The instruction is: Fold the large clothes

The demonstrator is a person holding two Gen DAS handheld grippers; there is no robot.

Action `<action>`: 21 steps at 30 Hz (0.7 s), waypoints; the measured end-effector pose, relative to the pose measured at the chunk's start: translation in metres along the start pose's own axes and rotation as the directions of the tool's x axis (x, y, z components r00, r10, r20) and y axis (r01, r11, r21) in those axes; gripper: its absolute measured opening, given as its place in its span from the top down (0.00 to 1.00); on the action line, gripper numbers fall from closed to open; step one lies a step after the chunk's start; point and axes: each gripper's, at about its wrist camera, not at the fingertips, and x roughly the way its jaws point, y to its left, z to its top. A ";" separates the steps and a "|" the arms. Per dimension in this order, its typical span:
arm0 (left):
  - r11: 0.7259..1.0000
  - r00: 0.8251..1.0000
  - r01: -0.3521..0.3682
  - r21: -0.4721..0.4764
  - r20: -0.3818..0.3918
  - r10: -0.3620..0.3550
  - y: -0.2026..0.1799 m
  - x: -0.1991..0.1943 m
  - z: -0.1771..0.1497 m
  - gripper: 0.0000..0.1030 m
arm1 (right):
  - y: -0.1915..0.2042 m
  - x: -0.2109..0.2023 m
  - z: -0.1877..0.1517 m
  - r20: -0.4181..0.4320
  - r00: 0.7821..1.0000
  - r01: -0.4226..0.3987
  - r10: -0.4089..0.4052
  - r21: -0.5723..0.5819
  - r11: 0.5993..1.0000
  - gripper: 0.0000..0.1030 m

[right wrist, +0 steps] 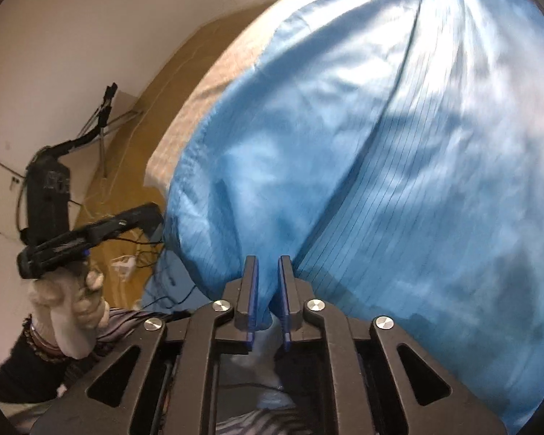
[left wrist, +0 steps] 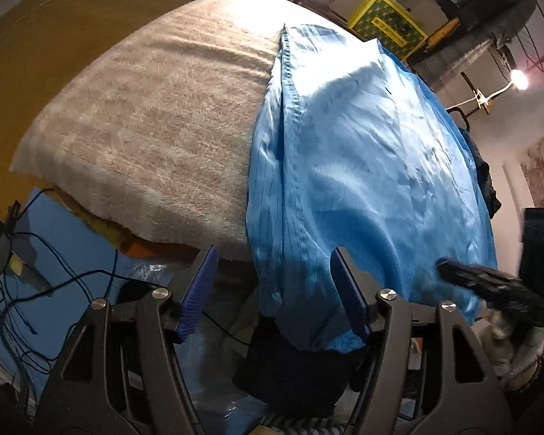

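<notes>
A counter covered by a shaggy beige-grey fleece blanket fills the left wrist view, its near edge hanging over a blue floor strewn with thin dark cables. Over the right part of that blanket lies the large shiny light-blue garment with fine dark pinstripes, a stitched hem running down its left side; its lower end spills off the near edge of the counter and hangs down.

The left tool stands wide apart, its ribbed blue pads clear of the cloth on the left side, while a hanging fold of the garment drapes against the inner face of the right pad; nothing is pinched. In the right wrist view it shows at the left, carried by a hand in a white knitted glove.

The right tool is nearly closed, its blue pads pressing a gathered bunch of the light-blue garment between them, and the fabric billows upward from that pinch.
</notes>
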 end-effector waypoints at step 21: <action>0.981 0.980 0.192 0.011 0.051 -0.192 -0.024 -0.018 0.004 0.95 | 0.054 0.065 0.198 -0.028 0.999 0.042 -0.044 -0.084 0.996 0.62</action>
